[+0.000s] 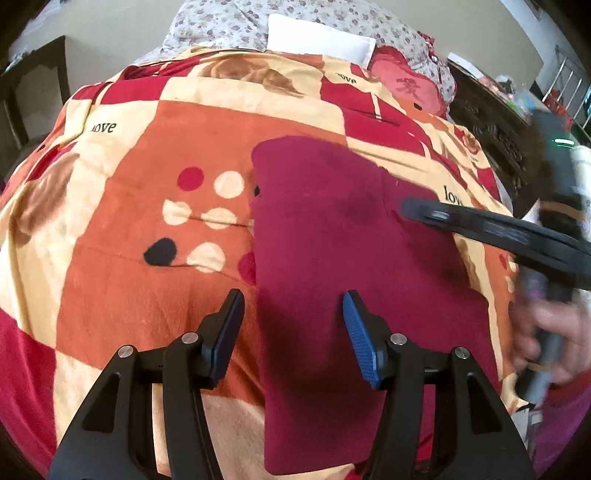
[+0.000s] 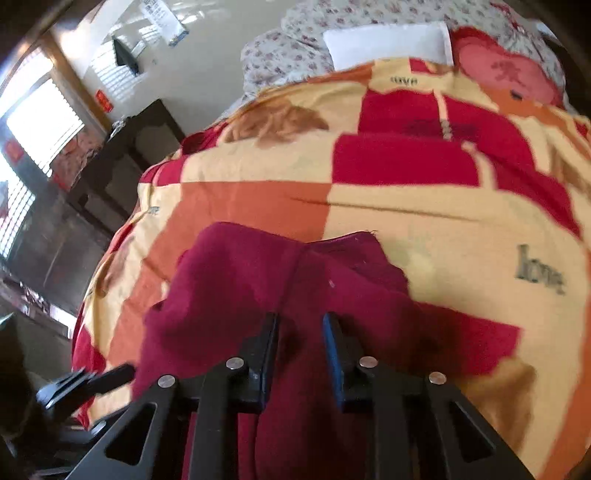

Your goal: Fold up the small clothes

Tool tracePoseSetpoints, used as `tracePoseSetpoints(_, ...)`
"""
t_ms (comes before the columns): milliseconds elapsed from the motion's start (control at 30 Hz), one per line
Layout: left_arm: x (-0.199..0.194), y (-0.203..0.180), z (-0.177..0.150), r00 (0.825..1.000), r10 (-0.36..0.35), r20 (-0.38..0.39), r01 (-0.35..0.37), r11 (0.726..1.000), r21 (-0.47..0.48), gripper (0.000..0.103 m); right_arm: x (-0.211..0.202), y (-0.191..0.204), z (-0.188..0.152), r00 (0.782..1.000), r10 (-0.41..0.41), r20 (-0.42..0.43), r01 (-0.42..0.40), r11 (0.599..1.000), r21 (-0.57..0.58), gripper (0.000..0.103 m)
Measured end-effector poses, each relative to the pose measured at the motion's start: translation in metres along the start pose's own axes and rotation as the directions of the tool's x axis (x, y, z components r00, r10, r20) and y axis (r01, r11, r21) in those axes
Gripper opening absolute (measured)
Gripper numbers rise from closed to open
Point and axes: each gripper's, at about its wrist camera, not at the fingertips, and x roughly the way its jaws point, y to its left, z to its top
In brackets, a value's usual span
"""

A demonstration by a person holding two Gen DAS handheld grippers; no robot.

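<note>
Maroon cloth (image 1: 332,258) lies flat on the bed (image 1: 110,258), under both grippers. Left gripper (image 1: 293,306) hovers, fingers wide apart; right gripper (image 2: 300,325) hangs over it, fingers slightly apart.

patchwork bedspread (image 1: 207,122) red, orange, cream, printed "love" | white pillow (image 1: 317,38) at 12 o'clock | floral bedding (image 1: 221,22) behind it | dark wooden cabinet (image 2: 125,158) at 9 o'clock, right view

Right hand-held gripper (image 1: 413,208) motion-blurred, maroon garment (image 1: 332,277) cut off below
</note>
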Motion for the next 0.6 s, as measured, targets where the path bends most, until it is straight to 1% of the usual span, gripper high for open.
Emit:
tracePoseSetpoints(67, 0.002, 0.000, -0.002, 1.000, 0.003, 0.005, -0.003, 1.000, 0.005, 0.056, -0.025, 0.017, -0.018, 0.999, 0.034, -0.006, -0.034, 0.997, -0.071, 0.025)
tracePoseSetpoints(133, 0.003, -0.002, -0.003, 1.000, 0.011, 0.011, -0.011, 1.000, 0.005, 0.056, -0.036, 0.029, -0.043, 0.999, 0.026, -0.028, -0.029, 0.994, -0.106, 0.025)
tracePoseSetpoints(167, 0.003, -0.003, -0.004, 1.000, 0.012, 0.015, -0.012, 1.000, 0.002, 0.056, -0.035, 0.030, -0.055, 0.999, 0.014, -0.044, -0.019, 0.993, -0.116, 0.025)
tracePoseSetpoints(200, 0.003, -0.004, -0.004, 1.000, 0.013, 0.016, -0.013, 1.000, 0.000, 0.057, -0.034, 0.030, -0.067, 0.998, -0.018, -0.054, 0.011, 0.991, -0.132, 0.025)
tracePoseSetpoints(233, 0.003, -0.005, -0.005, 1.000, 0.011, 0.015, -0.012, 1.000, 0.000, 0.057, -0.029, 0.029, -0.079, 0.996, -0.073, -0.055, 0.064, 0.986, -0.155, 0.025)
tracePoseSetpoints(267, 0.004, -0.008, -0.006, 1.000, 0.013, 0.016, -0.013, 1.000, 0.005, 0.058, -0.026, 0.025, -0.089, 0.995, -0.091, -0.032, 0.085, 0.984, -0.155, 0.025)
tracePoseSetpoints(333, 0.001, -0.015, -0.009, 0.998, 0.051, 0.034, -0.052, 0.998, 0.024, 0.058, -0.029, 0.018, -0.098, 0.998, -0.063, 0.021, 0.065, 0.993, -0.099, 0.025)
tracePoseSetpoints(433, -0.004, -0.024, -0.010, 0.997, 0.065, 0.050, -0.068, 0.996, 0.051, 0.058, -0.046, 0.020, -0.094, 0.998, -0.050, 0.044, 0.052, 0.997, -0.049, 0.025)
tracePoseSetpoints(500, -0.008, -0.028, -0.012, 0.994, 0.077, 0.074, -0.081, 0.995, 0.058, 0.058, -0.060, 0.025, -0.096, 0.996, -0.049, 0.071, 0.053, 0.997, -0.050, 0.026)
tracePoseSetpoints(567, -0.010, -0.029, -0.014, 0.992, 0.086, 0.092, -0.091, 0.994, 0.054, 0.058, -0.069, 0.032, -0.101, 0.996, -0.038, 0.086, 0.044, 0.997, -0.069, 0.032)
tracePoseSetpoints(600, -0.010, -0.028, -0.015, 0.992, 0.085, 0.095, -0.090, 0.995, 0.048, 0.058, -0.071, 0.035, -0.104, 0.996, -0.031, 0.084, 0.038, 0.997, -0.073, 0.034)
